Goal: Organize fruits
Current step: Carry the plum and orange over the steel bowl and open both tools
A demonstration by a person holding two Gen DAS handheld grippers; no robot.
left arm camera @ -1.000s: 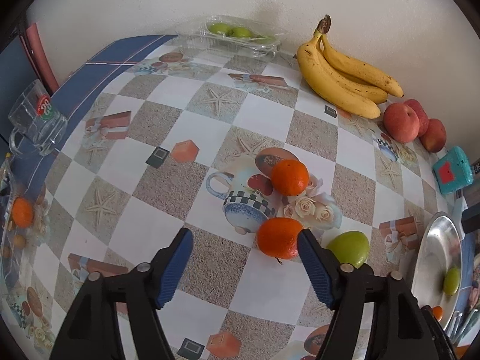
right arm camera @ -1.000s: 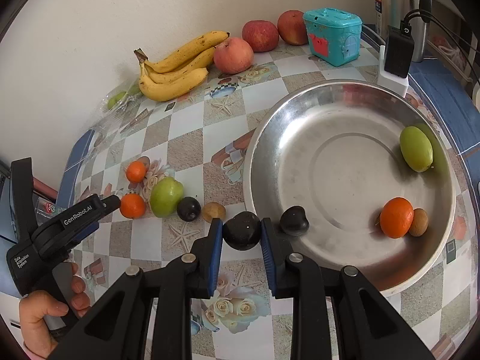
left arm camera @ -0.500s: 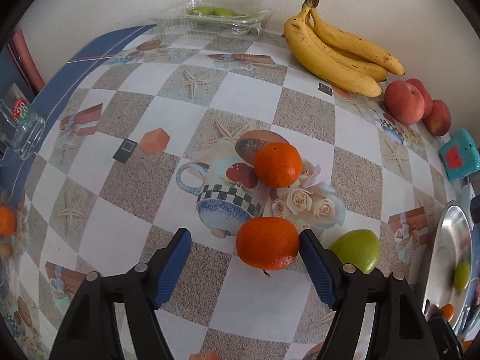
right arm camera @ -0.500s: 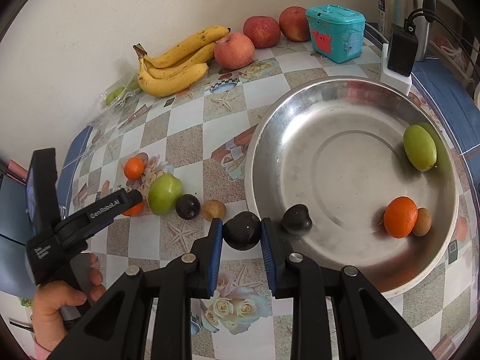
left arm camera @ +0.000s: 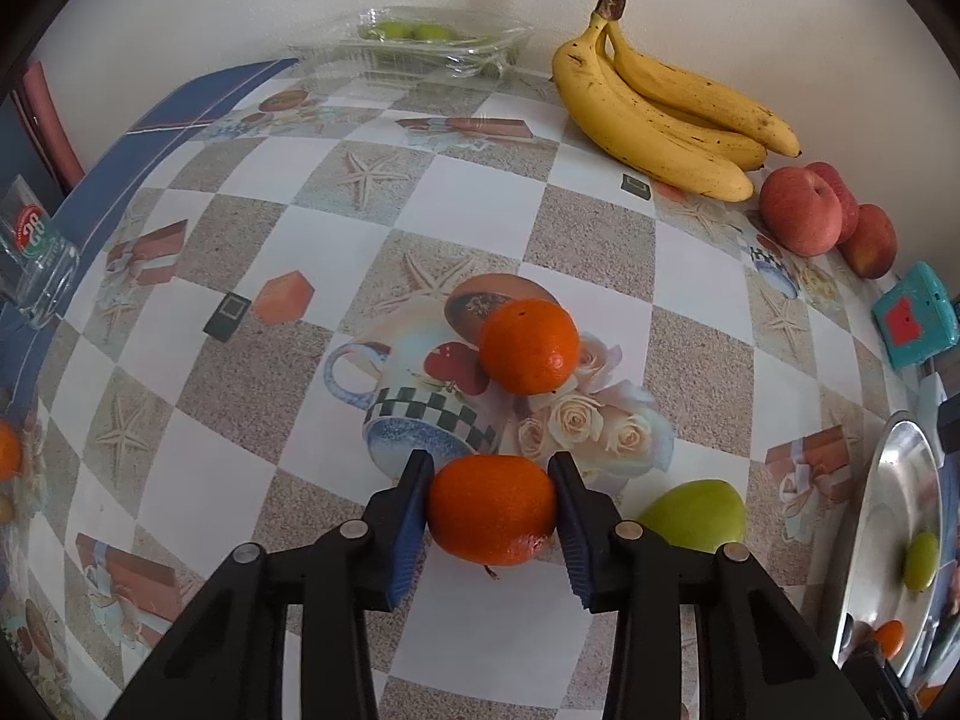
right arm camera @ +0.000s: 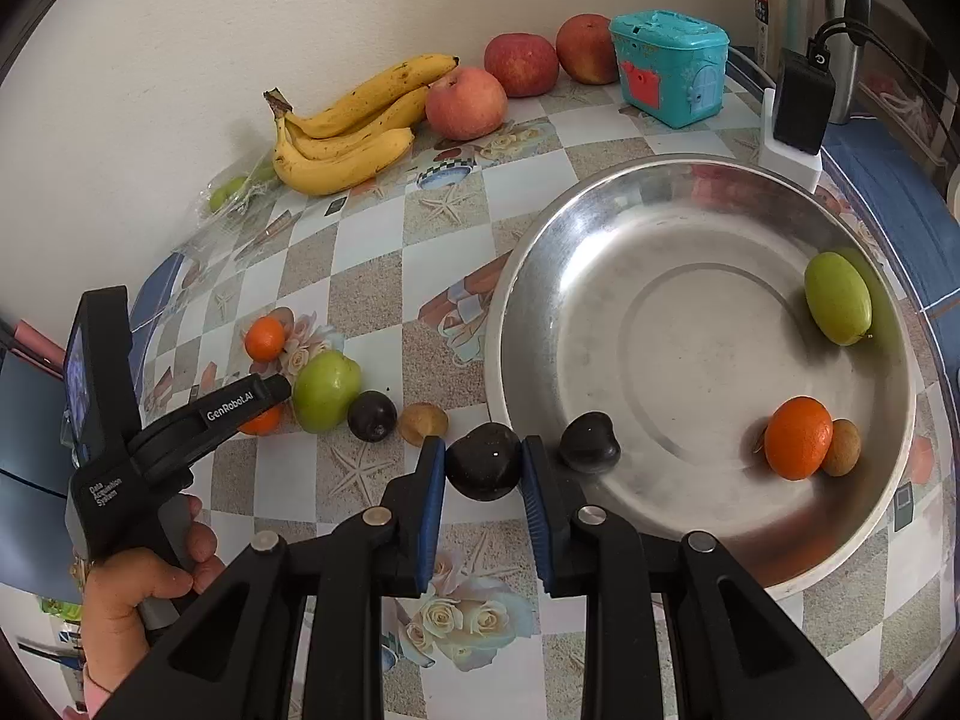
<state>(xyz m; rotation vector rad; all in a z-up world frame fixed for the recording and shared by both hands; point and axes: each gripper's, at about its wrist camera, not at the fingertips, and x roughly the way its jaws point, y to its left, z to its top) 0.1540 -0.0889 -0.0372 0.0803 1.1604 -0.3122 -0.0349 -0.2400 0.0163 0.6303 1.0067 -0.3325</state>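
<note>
My left gripper [left arm camera: 491, 507] is shut on an orange mandarin [left arm camera: 491, 510] resting on the tablecloth. A second mandarin [left arm camera: 530, 345] lies just beyond it and a green apple [left arm camera: 696, 515] to its right. My right gripper [right arm camera: 483, 463] is shut on a dark plum [right arm camera: 483, 461] held at the near left rim of the steel bowl [right arm camera: 540, 252]. The bowl holds another dark plum [right arm camera: 589, 443], a mandarin [right arm camera: 798, 437], a small brown fruit [right arm camera: 842, 447] and a green fruit [right arm camera: 837, 297]. The left gripper also shows in the right wrist view [right arm camera: 264, 405].
Bananas [left arm camera: 654, 114] and red apples [left arm camera: 801, 210] lie along the back wall, with a clear plastic tray of green fruit [left arm camera: 420, 39] to their left. A teal toy box [right arm camera: 669, 69] and a charger [right arm camera: 801, 102] stand behind the bowl. A dark plum [right arm camera: 372, 415] and a brown fruit [right arm camera: 423, 422] lie on the cloth. A glass [left arm camera: 36, 264] stands at the left edge.
My left gripper moved forward around the near mandarin and closed on it. The right gripper stayed still, holding the dark plum.
</note>
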